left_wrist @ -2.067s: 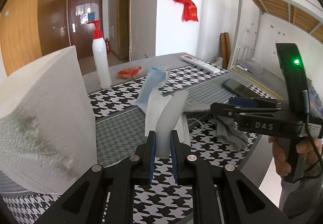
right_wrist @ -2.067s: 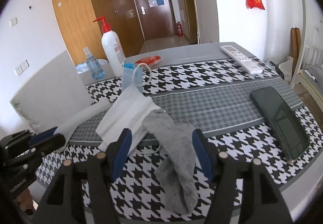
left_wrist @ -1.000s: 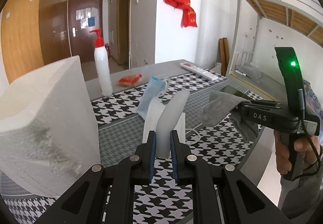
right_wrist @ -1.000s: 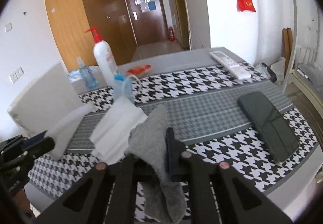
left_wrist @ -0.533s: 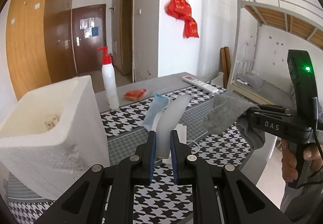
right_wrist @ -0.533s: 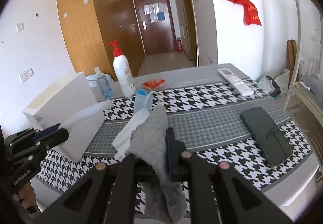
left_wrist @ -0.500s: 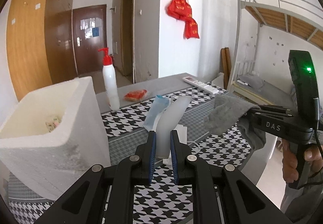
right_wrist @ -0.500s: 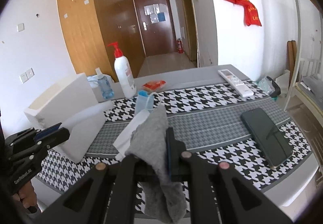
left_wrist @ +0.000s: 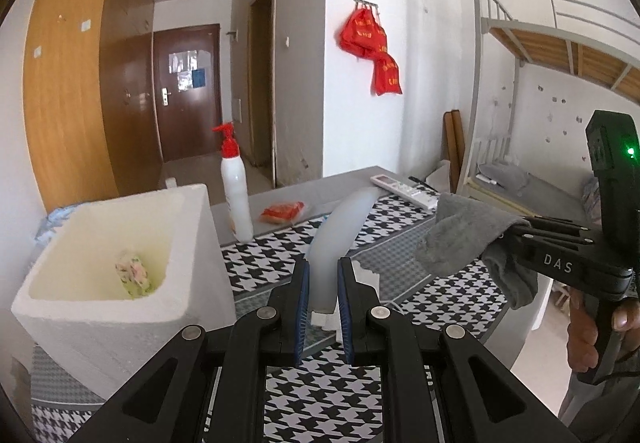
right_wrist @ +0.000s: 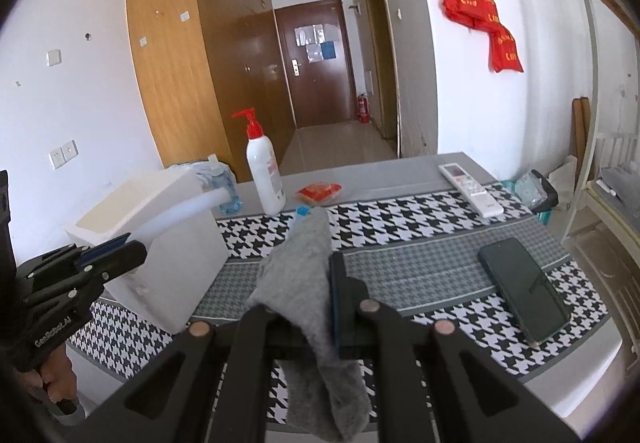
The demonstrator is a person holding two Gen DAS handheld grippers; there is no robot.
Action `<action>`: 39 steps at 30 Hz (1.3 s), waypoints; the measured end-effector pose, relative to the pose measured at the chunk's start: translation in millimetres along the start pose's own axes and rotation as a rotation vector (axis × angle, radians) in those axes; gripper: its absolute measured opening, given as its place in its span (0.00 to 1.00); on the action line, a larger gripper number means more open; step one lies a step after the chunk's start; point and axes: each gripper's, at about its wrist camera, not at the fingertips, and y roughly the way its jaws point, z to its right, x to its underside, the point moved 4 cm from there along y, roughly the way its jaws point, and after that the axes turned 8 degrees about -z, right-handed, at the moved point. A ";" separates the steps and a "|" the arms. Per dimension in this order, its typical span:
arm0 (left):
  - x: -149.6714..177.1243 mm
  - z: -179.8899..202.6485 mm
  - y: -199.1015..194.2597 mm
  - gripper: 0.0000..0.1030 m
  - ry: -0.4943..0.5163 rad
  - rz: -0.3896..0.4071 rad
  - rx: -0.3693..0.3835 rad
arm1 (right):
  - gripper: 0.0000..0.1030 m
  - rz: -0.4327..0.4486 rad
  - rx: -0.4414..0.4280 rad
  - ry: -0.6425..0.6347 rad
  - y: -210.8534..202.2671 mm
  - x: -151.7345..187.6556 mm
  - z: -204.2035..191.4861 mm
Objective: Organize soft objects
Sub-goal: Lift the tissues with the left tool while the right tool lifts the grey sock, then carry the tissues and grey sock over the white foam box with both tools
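Note:
My left gripper (left_wrist: 322, 283) is shut on a pale, soft, curved strip (left_wrist: 340, 227) that sticks up and forward above the houndstooth table. A white foam box (left_wrist: 100, 307) stands to its left, open at the top, with a small floral soft thing (left_wrist: 132, 275) inside. My right gripper (right_wrist: 320, 283) is shut on a grey fuzzy cloth (right_wrist: 296, 283) that drapes over its left finger and hangs below. In the left wrist view that gripper (left_wrist: 532, 239) hovers at the right with the grey cloth (left_wrist: 460, 239). In the right wrist view the left gripper (right_wrist: 120, 247) holds the strip (right_wrist: 180, 215) beside the box (right_wrist: 176, 283).
A white pump bottle (left_wrist: 236, 199), a red packet (left_wrist: 282, 211) and a remote (left_wrist: 404, 191) lie at the table's far side. A dark phone (right_wrist: 524, 283) lies at right, a small blue bottle (right_wrist: 224, 187) behind the box. A white mask (left_wrist: 362, 275) lies under the strip.
The right gripper closed on the grey cloth and lifted it off the table. Both grippers have risen with their loads, and the inside of the foam box has come into view.

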 end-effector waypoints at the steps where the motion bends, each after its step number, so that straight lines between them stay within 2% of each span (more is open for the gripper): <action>1: -1.0 -0.3 -1.3 0.15 -0.002 0.005 -0.003 | 0.10 0.004 0.000 -0.003 -1.3 -1.5 -1.4; 15: -14.3 -13.1 -20.3 0.15 -0.006 0.061 -0.043 | 0.10 0.052 -0.031 -0.045 -13.3 -17.0 -21.6; 39: -20.0 -47.8 -40.3 0.15 -0.066 0.111 -0.143 | 0.10 0.068 -0.116 -0.124 0.5 -41.1 -65.1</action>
